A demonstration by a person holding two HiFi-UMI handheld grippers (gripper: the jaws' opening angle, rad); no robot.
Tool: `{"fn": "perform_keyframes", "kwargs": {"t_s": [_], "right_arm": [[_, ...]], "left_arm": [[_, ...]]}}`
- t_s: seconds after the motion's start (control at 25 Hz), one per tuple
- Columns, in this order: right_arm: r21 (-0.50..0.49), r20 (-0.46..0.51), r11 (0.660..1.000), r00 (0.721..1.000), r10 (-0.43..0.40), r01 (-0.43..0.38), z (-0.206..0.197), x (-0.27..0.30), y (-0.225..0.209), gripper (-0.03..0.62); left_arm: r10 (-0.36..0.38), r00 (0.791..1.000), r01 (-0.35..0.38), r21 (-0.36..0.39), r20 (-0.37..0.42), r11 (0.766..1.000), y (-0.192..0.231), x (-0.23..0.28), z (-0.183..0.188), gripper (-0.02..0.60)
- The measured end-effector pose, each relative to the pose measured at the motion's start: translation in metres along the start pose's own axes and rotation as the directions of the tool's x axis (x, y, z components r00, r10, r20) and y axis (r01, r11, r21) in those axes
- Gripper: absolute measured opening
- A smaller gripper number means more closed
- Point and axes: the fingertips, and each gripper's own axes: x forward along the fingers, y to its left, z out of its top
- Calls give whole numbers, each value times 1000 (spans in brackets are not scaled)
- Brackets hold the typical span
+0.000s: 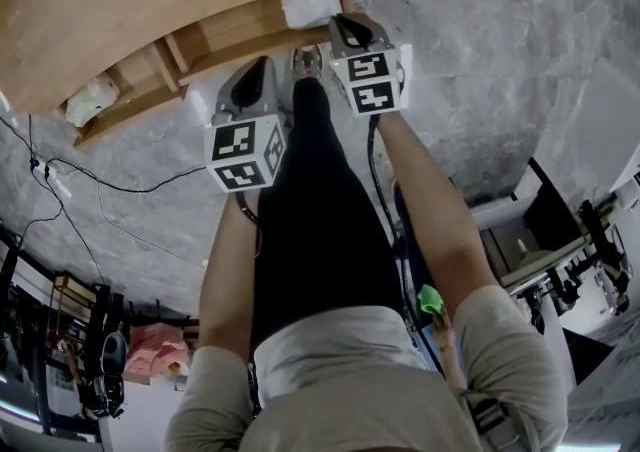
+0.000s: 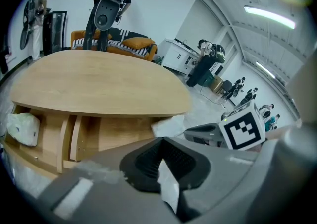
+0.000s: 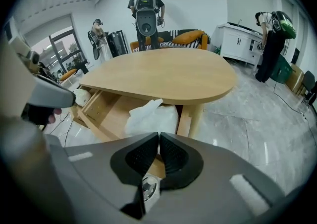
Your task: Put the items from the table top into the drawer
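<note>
The wooden table top is bare. Under it the drawer stands pulled out. A white plastic bag lies at the drawer's right end, and a small crumpled white item lies at its left end. My left gripper hangs in front of the drawer's middle with its pads together and nothing between them. My right gripper is just below the white bag, also shut and empty. Both point down toward the drawer front.
The person's black-clad leg and shoe stand between the grippers. Cables trail over the grey marble floor at the left. Beyond the table are a striped sofa, a white cabinet and standing robot rigs.
</note>
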Motion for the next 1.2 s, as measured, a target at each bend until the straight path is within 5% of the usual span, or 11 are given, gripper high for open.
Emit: {"fn": "perform_keyframes", "kwargs": {"t_s": [0.52, 0.88, 1.0, 1.2], "right_arm": [[38, 24, 999, 999, -35, 35, 5, -21, 7, 114], [20, 196, 1000, 980, -24, 21, 76, -134, 62, 13], [15, 310, 1000, 951, -21, 18, 116, -185, 79, 8], [-22, 518, 998, 855, -34, 53, 188, -264, 107, 8]], "left_arm": [[-20, 999, 20, 10, 37, 1000, -16, -17, 11, 20], [-7, 990, 10, -21, 143, 1000, -49, -108, 54, 20], [-36, 978, 33, 14, 205, 999, -71, -150, 83, 20], [-61, 928, 47, 47, 368, 998, -85, -218, 144, 20]]}}
